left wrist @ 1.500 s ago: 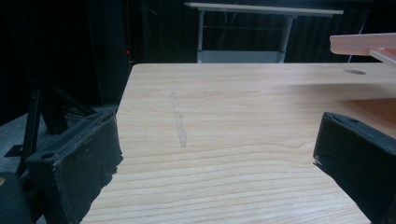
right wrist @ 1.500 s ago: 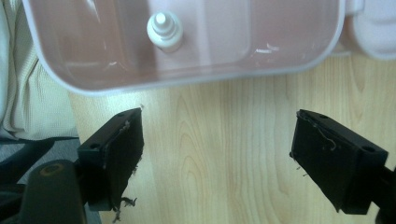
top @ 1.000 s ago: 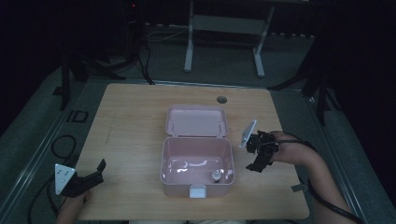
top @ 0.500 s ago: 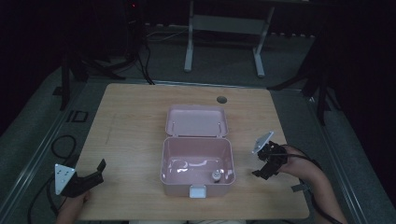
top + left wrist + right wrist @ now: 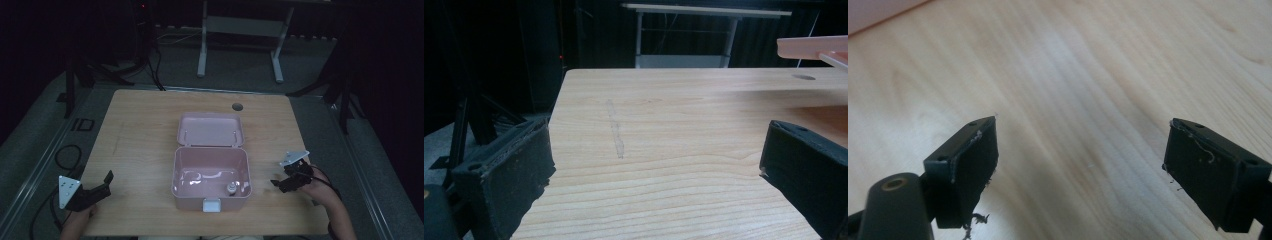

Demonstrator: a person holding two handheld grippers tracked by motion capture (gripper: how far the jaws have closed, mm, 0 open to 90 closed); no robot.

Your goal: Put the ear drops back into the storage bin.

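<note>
A: Status on the pink box (image 5: pixel 210 172)?
B: Sits mid-table, lid (image 5: pixel 210 131) flung back flat behind it, hinge side away from the person. Small silvery item (image 5: pixel 231 188) inside, near front-right corner; too small to ID. White latch tab (image 5: pixel 211 205) at front edge.
A: Right gripper (image 5: pixel 283 183)?
B: Hovers just right of box, near its front-right corner, not touching. Jaws spread wide, nothing between, just bare table (image 5: pixel 1088 80) under them in right gripper view. Edge of pink visible top-left there.
A: Left gripper (image 5: pixel 103 184)?
B: Parked at front-left of table, well apart from box. Jaws wide too, empty. Left gripper view looks across bare wood w/ a faint scuff (image 5: pixel 615 131); pink lid edge at far right.
A: Step in hand, best guess?
B: Prob. lining up on the box: either reach in for the small item or swing lid shut. Can't tell which.
A: Tips for doing it well?
B: If picking: come in from above, clear the right wall first, drop jaws straddling the item, close slow, since item looks small & may roll. Keep jaws off the wall so box doesn't skid.
A: And if closing?
B: Bring left gripper over to steady the base, then right catches lid's far rim, folds it fwd over hinge, presses near latch. Avoid pushing sideways; light box likely slides on smooth wood.
</note>
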